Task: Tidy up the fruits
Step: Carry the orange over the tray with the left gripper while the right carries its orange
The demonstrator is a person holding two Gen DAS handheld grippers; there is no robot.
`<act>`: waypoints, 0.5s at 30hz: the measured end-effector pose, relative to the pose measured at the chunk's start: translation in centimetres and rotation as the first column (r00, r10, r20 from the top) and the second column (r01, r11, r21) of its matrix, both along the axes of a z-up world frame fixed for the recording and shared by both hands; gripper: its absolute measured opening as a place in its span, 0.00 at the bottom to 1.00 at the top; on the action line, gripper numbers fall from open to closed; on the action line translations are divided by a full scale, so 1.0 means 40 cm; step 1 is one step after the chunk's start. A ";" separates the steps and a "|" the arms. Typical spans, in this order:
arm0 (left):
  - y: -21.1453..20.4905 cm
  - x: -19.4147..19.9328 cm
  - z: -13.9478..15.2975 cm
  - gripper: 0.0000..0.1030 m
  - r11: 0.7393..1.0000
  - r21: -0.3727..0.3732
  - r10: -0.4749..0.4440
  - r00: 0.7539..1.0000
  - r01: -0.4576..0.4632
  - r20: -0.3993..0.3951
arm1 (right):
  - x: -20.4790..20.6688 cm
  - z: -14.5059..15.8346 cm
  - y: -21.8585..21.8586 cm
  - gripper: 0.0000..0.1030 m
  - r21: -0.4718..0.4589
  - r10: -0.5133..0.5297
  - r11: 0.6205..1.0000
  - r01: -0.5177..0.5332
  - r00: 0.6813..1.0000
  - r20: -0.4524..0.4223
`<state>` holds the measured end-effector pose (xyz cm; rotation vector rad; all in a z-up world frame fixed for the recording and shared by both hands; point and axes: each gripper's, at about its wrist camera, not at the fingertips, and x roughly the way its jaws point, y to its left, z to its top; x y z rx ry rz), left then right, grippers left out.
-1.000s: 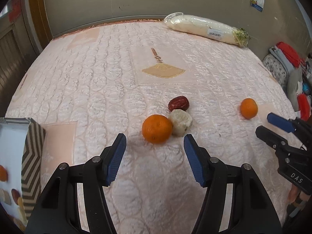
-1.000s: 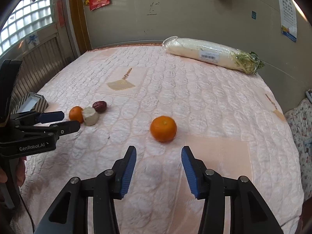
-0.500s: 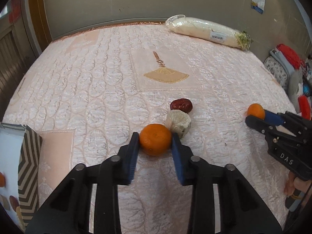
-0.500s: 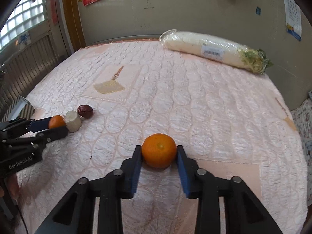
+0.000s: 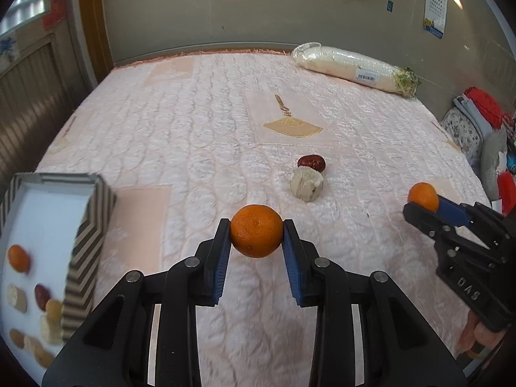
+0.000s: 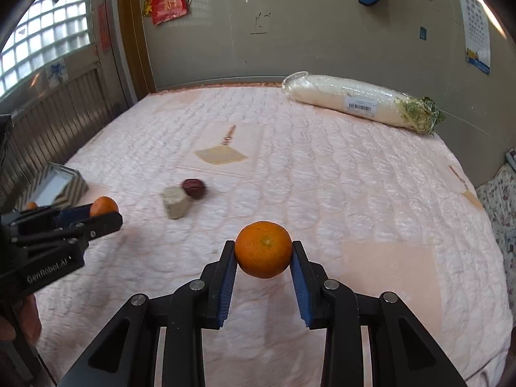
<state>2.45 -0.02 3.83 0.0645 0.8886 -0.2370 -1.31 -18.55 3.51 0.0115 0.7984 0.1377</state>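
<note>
My left gripper (image 5: 257,235) is shut on an orange (image 5: 256,230) and holds it above the pink quilt; it also shows in the right wrist view (image 6: 103,214). My right gripper (image 6: 263,254) is shut on a second orange (image 6: 263,249), lifted off the bed; this shows in the left wrist view (image 5: 423,196) too. A red date (image 5: 311,162) and a pale beige chunk (image 5: 305,185) lie touching on the quilt. A zigzag-patterned box (image 5: 87,242) at left holds an orange, dates and pale pieces.
A plastic-wrapped white radish (image 5: 354,69) lies at the far edge of the bed by the wall. Clothes and bags (image 5: 477,122) are piled off the bed's right side. A slatted wooden panel (image 6: 61,109) runs along the left.
Both grippers closed on their oranges and lifted them off the quilt. The left gripper has drawn back toward the patterned box, which now shows more fully.
</note>
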 end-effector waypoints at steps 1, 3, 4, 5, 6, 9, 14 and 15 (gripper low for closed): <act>0.006 -0.014 0.008 0.30 1.000 0.006 0.001 1.000 -0.001 0.007 | -0.011 0.004 0.014 0.31 -0.004 0.000 1.000 0.000 1.000 0.008; 0.017 -0.033 0.018 0.30 1.000 0.012 0.007 1.000 -0.007 0.018 | -0.024 0.009 0.037 0.31 -0.012 0.007 1.000 -0.007 1.000 0.009; 0.026 -0.043 0.025 0.30 1.000 0.016 0.013 1.000 -0.013 0.022 | -0.031 0.012 0.046 0.31 -0.015 0.012 1.000 -0.012 1.000 0.009; 0.036 -0.053 0.030 0.30 1.000 0.019 0.016 1.000 -0.016 0.024 | -0.040 0.016 0.060 0.31 -0.021 0.018 1.000 -0.018 1.000 0.014; 0.044 -0.059 0.034 0.30 1.000 0.019 0.018 1.000 -0.018 0.025 | -0.047 0.018 0.068 0.31 -0.025 0.019 0.999 -0.019 1.000 0.017; 0.076 -0.087 0.047 0.30 0.999 0.027 0.034 0.999 -0.035 0.037 | -0.065 0.026 0.094 0.31 -0.022 0.025 0.999 -0.024 0.999 0.025; 0.142 -0.122 0.072 0.30 0.997 0.030 0.070 0.996 -0.072 0.061 | -0.089 0.047 0.150 0.31 -0.036 0.057 0.998 -0.056 0.998 0.039; 0.152 -0.125 0.075 0.30 0.996 0.032 0.076 0.995 -0.079 0.064 | -0.093 0.052 0.162 0.31 -0.038 0.064 0.997 -0.063 0.997 0.042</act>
